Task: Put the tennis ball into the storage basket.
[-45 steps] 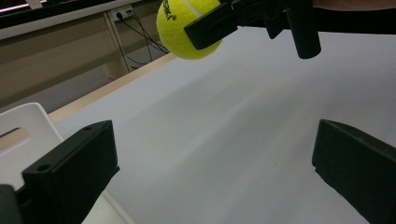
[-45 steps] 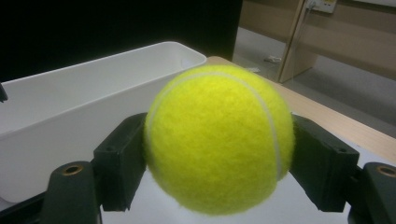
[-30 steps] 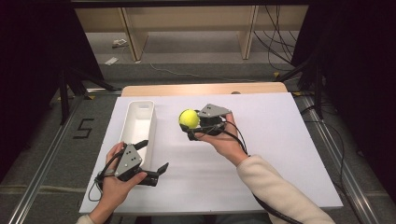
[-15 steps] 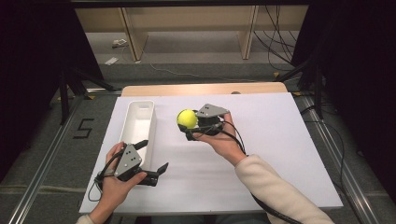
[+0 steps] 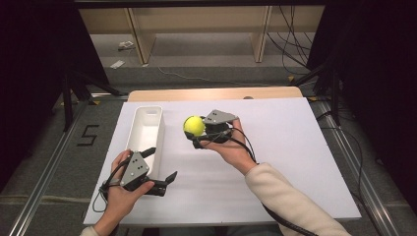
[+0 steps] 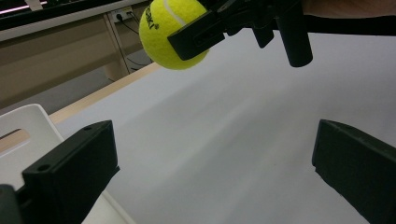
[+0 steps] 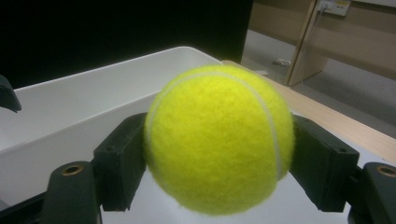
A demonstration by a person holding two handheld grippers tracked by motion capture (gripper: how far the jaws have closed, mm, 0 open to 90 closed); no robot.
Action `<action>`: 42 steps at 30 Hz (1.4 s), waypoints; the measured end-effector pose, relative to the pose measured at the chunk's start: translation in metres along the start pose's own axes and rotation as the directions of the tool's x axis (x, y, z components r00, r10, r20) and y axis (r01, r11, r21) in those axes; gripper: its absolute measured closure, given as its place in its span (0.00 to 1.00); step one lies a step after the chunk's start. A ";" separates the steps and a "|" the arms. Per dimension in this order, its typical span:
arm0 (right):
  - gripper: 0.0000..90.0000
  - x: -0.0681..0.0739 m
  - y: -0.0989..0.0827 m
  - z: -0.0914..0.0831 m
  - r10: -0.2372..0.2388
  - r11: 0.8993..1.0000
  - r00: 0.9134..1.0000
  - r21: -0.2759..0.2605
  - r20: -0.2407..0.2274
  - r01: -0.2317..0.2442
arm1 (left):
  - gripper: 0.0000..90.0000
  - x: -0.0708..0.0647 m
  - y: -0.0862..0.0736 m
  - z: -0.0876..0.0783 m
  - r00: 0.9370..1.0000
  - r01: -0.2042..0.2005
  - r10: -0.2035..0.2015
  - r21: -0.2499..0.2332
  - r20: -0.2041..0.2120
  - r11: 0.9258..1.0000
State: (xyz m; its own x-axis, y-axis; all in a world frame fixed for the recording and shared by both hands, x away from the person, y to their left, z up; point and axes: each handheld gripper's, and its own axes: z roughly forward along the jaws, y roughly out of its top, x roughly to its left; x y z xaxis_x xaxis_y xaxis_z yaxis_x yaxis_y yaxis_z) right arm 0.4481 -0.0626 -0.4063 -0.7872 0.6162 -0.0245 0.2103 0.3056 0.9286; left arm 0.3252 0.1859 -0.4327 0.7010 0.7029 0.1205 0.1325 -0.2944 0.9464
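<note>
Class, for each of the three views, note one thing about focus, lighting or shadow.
High view: the white table sheet is evenly lit, the surroundings dark. Left gripper view: the left tool's own black jaws are blurred up close, while the fuzzy yellow-green tennis ball is sharper. Right gripper view: that ball fills the middle, slightly soft, against a black backdrop and the white plastic bin.

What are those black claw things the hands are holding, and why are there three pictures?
They are hand-held grabbers with two black jaws each. One picture looks down from above the white table. The other two come from small cameras riding on each grabber. The right gripper squeezes a yellow tennis ball above the table. The left gripper is open and holds nothing, next to a long white tray.
</note>
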 end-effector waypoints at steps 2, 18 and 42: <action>0.29 0.000 0.000 0.001 -0.003 1.000 1.000 -0.004 0.000 0.003 | 0.00 0.000 0.000 0.000 1.000 0.000 0.000 -0.001 0.000 1.000; 0.29 0.005 0.003 0.006 -0.002 1.000 1.000 -0.004 -0.014 0.002 | 0.00 0.000 0.000 -0.001 1.000 -0.001 0.001 -0.003 0.003 1.000; 0.29 0.008 0.010 0.011 -0.004 1.000 1.000 -0.016 -0.025 0.004 | 0.00 0.000 0.000 -0.001 1.000 -0.002 0.002 -0.004 0.003 1.000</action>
State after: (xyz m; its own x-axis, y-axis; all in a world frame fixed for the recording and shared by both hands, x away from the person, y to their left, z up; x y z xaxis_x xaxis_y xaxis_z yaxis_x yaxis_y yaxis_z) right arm 0.4504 -0.0471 -0.4014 -0.8021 0.5969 -0.0191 0.1980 0.2960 0.9344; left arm 0.3248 0.1862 -0.4325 0.7036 0.7002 0.1210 0.1284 -0.2927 0.9475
